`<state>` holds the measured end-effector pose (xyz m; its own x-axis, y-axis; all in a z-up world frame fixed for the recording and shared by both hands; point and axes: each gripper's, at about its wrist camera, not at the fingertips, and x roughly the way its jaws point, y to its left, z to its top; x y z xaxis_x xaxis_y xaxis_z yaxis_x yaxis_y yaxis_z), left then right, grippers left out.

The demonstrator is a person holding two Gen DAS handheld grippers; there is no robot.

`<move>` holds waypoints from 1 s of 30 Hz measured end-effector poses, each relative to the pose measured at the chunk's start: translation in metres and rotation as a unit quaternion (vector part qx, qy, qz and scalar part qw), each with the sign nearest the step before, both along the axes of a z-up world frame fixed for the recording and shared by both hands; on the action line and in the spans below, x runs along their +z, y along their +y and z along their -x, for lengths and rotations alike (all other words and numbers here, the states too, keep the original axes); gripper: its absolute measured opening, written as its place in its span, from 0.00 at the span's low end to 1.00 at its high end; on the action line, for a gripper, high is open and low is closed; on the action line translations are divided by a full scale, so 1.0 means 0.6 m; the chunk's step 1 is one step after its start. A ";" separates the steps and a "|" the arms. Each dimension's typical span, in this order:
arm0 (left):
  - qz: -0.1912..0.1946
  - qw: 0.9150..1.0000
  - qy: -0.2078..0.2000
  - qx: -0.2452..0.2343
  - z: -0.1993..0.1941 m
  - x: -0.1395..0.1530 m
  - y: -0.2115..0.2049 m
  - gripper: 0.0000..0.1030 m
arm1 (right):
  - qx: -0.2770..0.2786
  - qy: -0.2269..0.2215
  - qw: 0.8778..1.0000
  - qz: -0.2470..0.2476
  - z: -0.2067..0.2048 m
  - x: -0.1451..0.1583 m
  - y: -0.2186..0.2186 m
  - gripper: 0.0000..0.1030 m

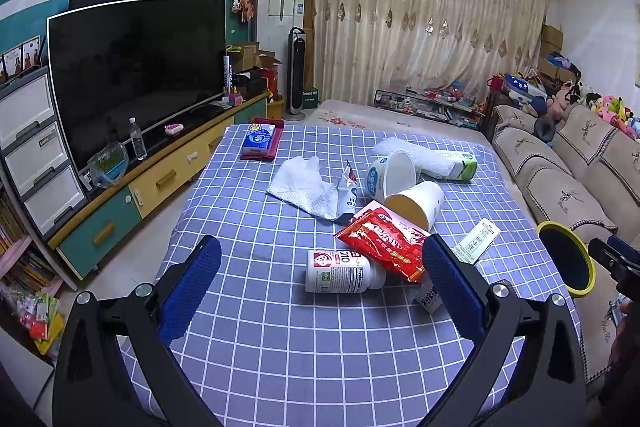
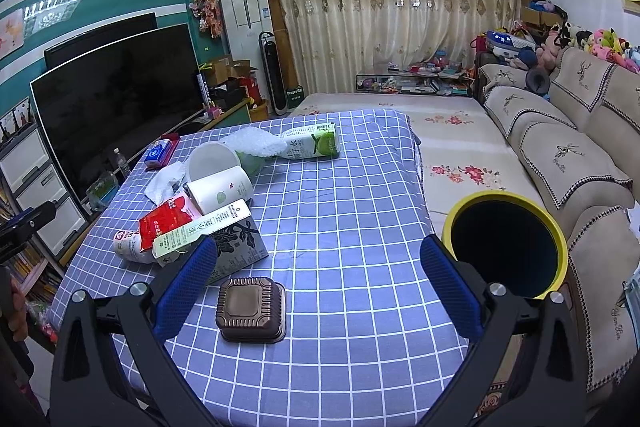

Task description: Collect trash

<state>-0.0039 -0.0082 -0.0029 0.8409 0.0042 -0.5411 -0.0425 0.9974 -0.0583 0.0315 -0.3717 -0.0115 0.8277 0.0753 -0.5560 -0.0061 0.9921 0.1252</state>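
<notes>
Trash lies on a table with a blue checked cloth: a white supplement bottle on its side, a red snack packet, two tipped paper cups, a crumpled tissue, a green and white carton. A brown plastic tray and a grey carton lie close to my right gripper. A yellow-rimmed bin stands right of the table. My left gripper is open above the bottle. My right gripper is open and empty, just right of the brown tray.
A tissue pack on a red holder sits at the table's far left. A TV on a low cabinet stands to the left. A beige sofa runs along the right, behind the bin.
</notes>
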 end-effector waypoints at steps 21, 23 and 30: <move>0.001 1.000 0.004 -0.002 -0.002 -0.003 0.000 0.96 | 0.001 0.005 1.000 -0.002 0.000 -0.009 -0.004 0.94; 0.001 1.000 0.004 -0.002 -0.002 -0.003 0.000 0.96 | 0.001 0.005 1.000 -0.002 0.000 -0.009 -0.004 0.94; 0.001 1.000 0.004 -0.001 -0.002 -0.003 0.000 0.96 | 0.001 0.005 1.000 -0.003 -0.001 -0.009 -0.003 0.94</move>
